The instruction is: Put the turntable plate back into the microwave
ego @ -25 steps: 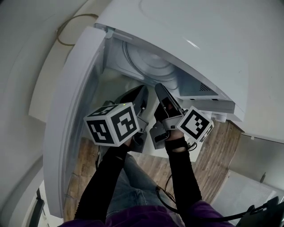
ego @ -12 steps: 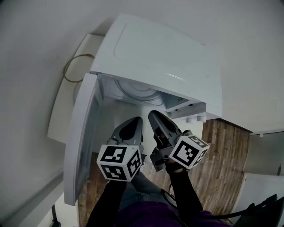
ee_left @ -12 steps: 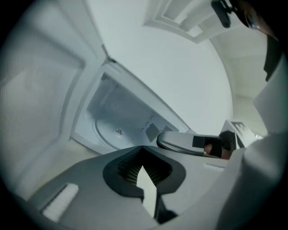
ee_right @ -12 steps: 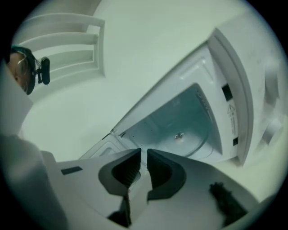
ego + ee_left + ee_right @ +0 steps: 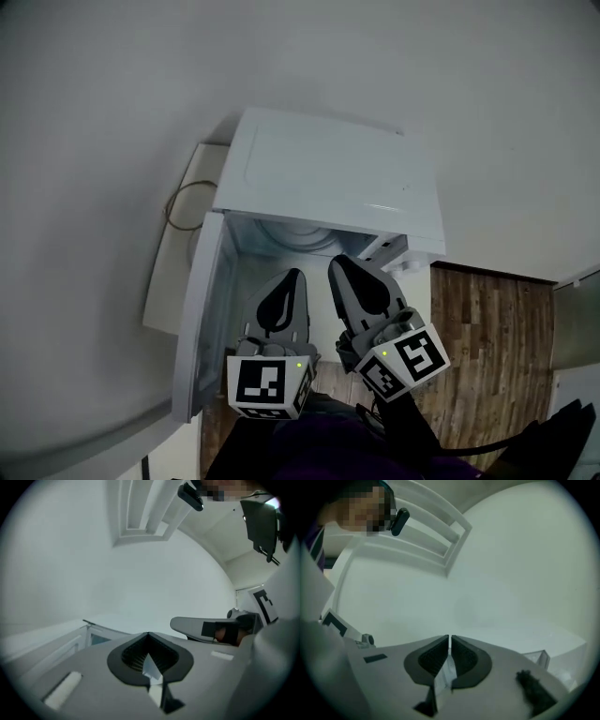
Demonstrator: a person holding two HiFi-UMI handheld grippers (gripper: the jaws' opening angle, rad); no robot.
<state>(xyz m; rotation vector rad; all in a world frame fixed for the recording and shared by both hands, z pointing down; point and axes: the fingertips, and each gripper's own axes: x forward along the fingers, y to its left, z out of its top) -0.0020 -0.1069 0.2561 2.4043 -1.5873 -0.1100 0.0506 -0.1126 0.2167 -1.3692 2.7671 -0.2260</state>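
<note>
The white microwave (image 5: 328, 173) stands with its door (image 5: 202, 319) swung open to the left. The glass turntable plate (image 5: 295, 234) lies inside on the cavity floor, partly hidden by the roof. Both grippers hover side by side in front of the opening, clear of the plate. My left gripper (image 5: 291, 277) (image 5: 148, 634) is shut and holds nothing. My right gripper (image 5: 339, 264) (image 5: 449, 637) has just been closing; only a thin slit is left between its pads and nothing is in it. In the left gripper view, the right gripper (image 5: 187, 625) shows beside it.
A looped cable (image 5: 187, 206) lies on the white ledge (image 5: 164, 291) left of the microwave. Control knobs (image 5: 408, 265) sit at the microwave's right front. Wooden floor (image 5: 487, 337) lies below to the right. A plain white wall fills both gripper views.
Both grippers have drawn back from the cavity mouth, risen and rolled, their marker cubes turning. The microwave looks smaller and farther. The right jaws have closed.
</note>
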